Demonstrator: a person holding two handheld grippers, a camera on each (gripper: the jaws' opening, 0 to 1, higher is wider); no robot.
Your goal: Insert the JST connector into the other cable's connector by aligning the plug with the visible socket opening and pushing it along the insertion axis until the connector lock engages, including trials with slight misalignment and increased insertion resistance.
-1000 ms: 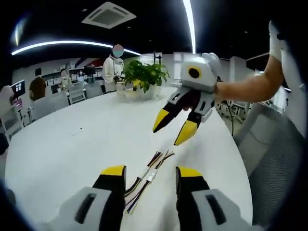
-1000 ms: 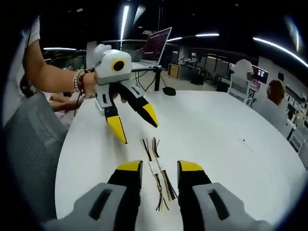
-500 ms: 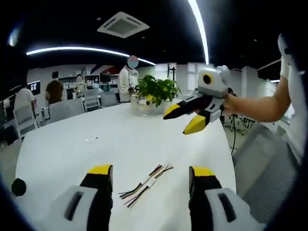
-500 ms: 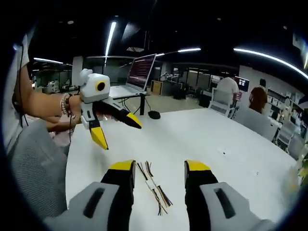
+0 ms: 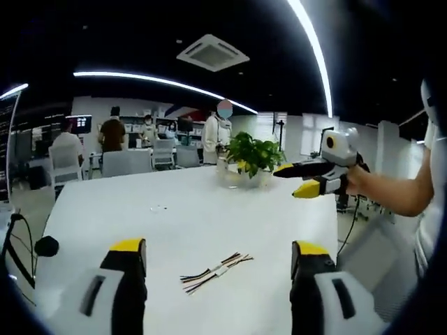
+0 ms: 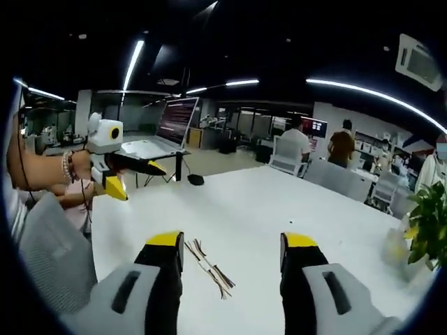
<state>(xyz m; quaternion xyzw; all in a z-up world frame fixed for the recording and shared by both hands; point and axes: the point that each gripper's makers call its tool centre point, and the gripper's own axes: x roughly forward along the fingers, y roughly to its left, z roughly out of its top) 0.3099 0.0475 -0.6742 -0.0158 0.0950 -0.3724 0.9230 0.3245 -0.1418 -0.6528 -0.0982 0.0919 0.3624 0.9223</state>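
lying on the white table, the joined cables sit between and ahead of both grippers; left gripper and right gripper gape wide, holding nothing.

White table carries cables, potted plant

We are in an open-plan office. Long white round-ended table, potted green leafy plant at its far end. Rows of desks with white swivel chairs and lit monitors; people standing and seated among them. Open laptop on a stand. Ceiling air-conditioning cassette, long strip lights.
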